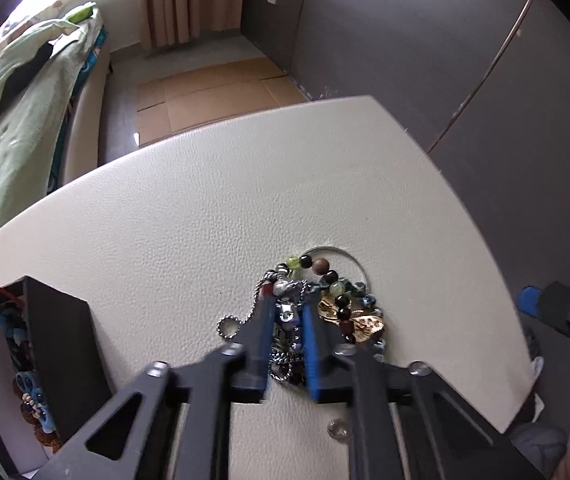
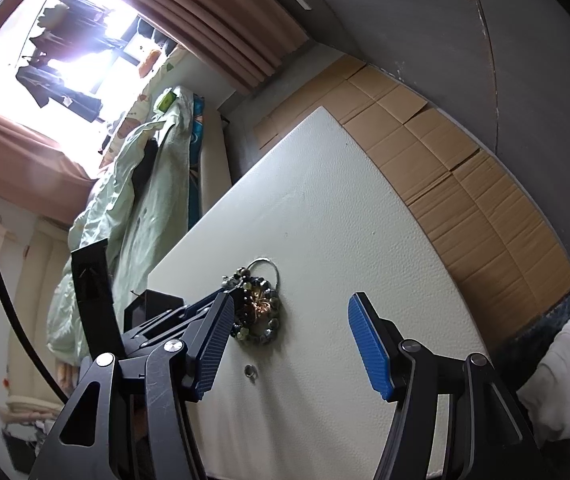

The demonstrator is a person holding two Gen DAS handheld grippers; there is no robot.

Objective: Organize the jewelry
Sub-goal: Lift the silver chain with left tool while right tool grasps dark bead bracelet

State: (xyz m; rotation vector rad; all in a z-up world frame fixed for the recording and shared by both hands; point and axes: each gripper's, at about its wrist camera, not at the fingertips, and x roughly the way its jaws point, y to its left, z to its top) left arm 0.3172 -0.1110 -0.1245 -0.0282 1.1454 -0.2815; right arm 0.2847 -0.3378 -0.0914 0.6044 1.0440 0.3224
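Near the front edge of the white table (image 1: 205,184), right of centre, my left gripper (image 1: 289,312) is down in the jewelry pile (image 1: 325,300), fingers nearly pressed together with a silver charm and a ball chain (image 1: 231,326) between the pads; looks like a pinch on that piece, though I can't confirm it's lifted clear. Going for the chain end makes sense: it sits on the left side of the heap, apart from the beaded bracelets (image 1: 335,280) and the gold piece (image 1: 369,324), so less gets dragged along. Thin metal ring (image 1: 349,258) lies under the far side of the pile and could snag. Black box (image 1: 55,356) stands open at the near left with beaded items already inside, so I judge that's the drop target. Path leftward is bare tabletop, nothing between pile and box; box wall is upright, so I need lift before crossing it. My right gripper (image 2: 293,352) hovers spread wide, holding nothing, to the right of the pile. One small loose bead (image 2: 251,370) sits near the front edge; risk of knocking it off.
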